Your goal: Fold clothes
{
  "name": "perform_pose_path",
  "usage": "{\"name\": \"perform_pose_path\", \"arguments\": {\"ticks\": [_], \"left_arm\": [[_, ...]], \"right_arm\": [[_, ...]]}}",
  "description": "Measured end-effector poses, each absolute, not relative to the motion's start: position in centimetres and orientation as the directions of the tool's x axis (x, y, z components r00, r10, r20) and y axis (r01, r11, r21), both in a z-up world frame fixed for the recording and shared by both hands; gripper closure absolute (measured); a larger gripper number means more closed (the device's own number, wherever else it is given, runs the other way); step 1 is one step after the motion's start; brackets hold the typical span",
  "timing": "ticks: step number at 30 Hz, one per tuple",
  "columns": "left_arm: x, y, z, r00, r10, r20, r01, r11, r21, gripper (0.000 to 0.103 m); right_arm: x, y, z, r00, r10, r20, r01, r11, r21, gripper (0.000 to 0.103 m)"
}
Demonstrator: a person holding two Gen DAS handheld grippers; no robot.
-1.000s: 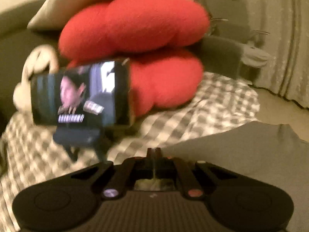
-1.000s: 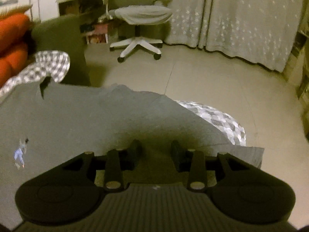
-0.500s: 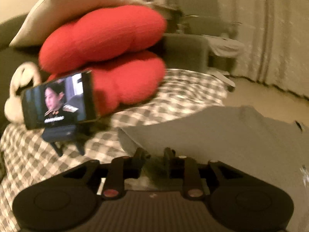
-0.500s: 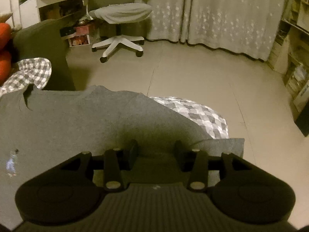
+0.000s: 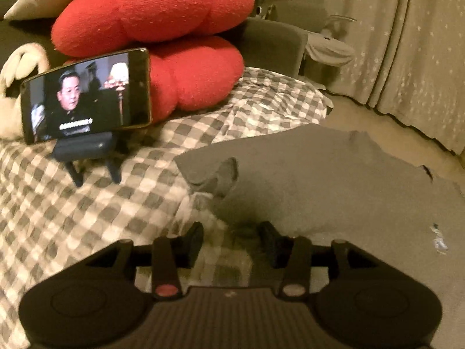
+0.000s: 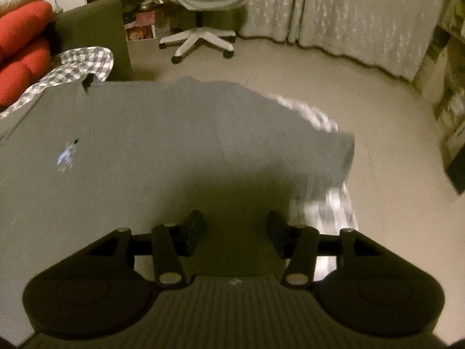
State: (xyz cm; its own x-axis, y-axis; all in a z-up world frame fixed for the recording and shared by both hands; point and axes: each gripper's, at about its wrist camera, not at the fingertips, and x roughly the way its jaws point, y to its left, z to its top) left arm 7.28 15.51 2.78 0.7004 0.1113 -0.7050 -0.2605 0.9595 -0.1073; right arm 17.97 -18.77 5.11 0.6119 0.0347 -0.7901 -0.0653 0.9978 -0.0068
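1. Left tool point(image 5: 231, 240) at lower centre of its view, opening, nothing gripped; edge of the flat grey cotton T-shirt point(image 5: 334, 180) just ahead of the fingertips.
2. Right tool point(image 6: 234, 231) at lower centre of its view, opening, nothing gripped, above the same shirt point(image 6: 162, 133).
3. Shirt spread over grey-and-white checked cloth point(image 5: 87, 203), filling centre and right.
4. Upper left: puffy red plush cushion point(image 5: 162, 29); before it, black phone on a stand point(image 5: 87, 94), screen lit.
5. Upper centre of right view: white swivel chair point(image 6: 203, 8).
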Motion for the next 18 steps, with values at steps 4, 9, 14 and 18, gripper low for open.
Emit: {"name": "perform_pose_path", "arguments": {"ticks": [4, 9, 14, 18], "left_arm": [[5.1, 15.2, 4.0, 0.708, 0.07, -0.703, -0.245, 0.958, -0.152, 0.06], [3.0, 13.6, 2.0, 0.693, 0.103, -0.714, -0.192, 0.98, -0.044, 0.059], [2.3, 14.1, 1.8, 0.703, 0.119, -0.702, -0.192, 0.981, -0.026, 0.055], [1.7, 14.4, 2.0, 0.691, 0.118, -0.714, -0.207, 0.978, -0.039, 0.055]], "right_arm": [[15.7, -18.1, 5.8, 0.596, 0.062, -0.801, -0.062, 0.998, 0.031, 0.046], [13.3, -15.0, 6.3, 0.599, 0.143, -0.788, -0.136, 0.988, 0.076, 0.046], [12.6, -11.2, 4.8, 0.557, 0.13, -0.821, -0.228, 0.974, -0.001, 0.027], [12.4, -10.0, 4.9, 0.554, 0.138, -0.821, -0.227, 0.974, 0.01, 0.027]]}}
